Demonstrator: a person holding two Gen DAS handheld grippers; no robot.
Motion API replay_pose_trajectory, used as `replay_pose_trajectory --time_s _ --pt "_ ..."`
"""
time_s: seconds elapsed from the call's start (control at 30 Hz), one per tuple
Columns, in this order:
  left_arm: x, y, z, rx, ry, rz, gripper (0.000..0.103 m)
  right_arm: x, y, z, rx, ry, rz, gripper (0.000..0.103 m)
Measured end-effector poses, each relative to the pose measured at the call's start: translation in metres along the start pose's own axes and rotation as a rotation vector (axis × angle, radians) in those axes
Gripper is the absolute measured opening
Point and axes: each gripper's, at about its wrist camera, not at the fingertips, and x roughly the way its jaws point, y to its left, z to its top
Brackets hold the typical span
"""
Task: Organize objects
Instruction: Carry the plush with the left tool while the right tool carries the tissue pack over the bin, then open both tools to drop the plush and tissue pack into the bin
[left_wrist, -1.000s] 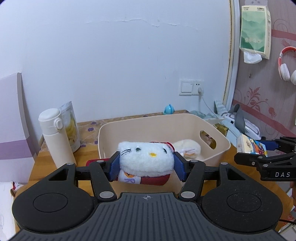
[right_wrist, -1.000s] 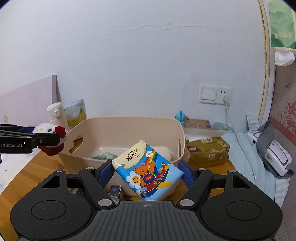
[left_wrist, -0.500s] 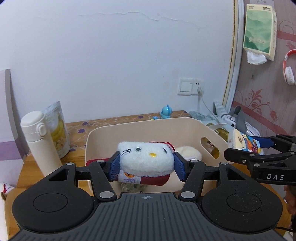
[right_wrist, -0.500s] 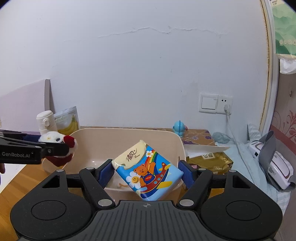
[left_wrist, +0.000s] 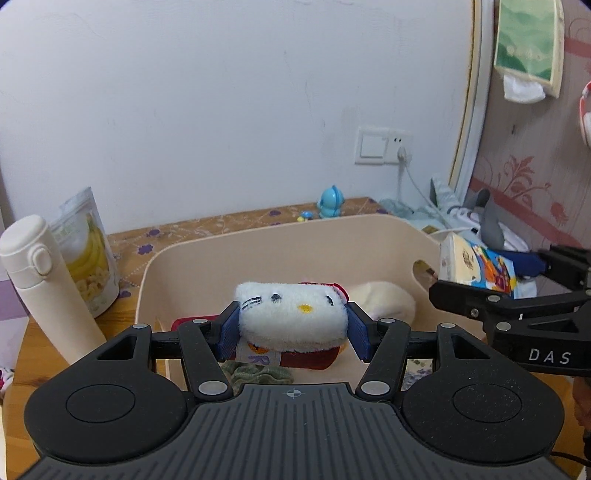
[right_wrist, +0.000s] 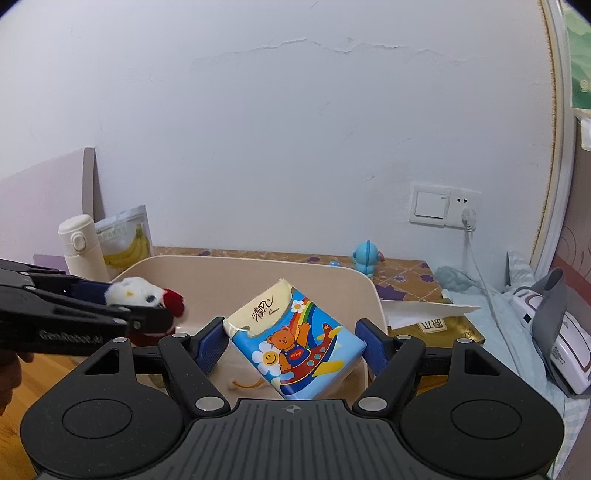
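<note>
While the left tongs (left_wrist: 293, 326) clamp a white plush cat toy (left_wrist: 291, 314) above the beige plastic bin (left_wrist: 280, 243), the right tongs (right_wrist: 291, 349) pinch a blue cartoon-bear tissue pack (right_wrist: 295, 349).

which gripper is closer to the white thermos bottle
Left. The left gripper, shut on the plush cat, is beside the white thermos bottle. The right gripper, holding the tissue pack, is across the beige bin.
</note>
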Motion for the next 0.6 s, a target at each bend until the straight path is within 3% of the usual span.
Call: replay_pose_trajectory --time_s 0.6 --pt "0.045 0.018 -0.012 -0.072 0.178 -0.025 0.06 0.038 0.013 -0.007 -0.058 0.137 0.005 0.074"
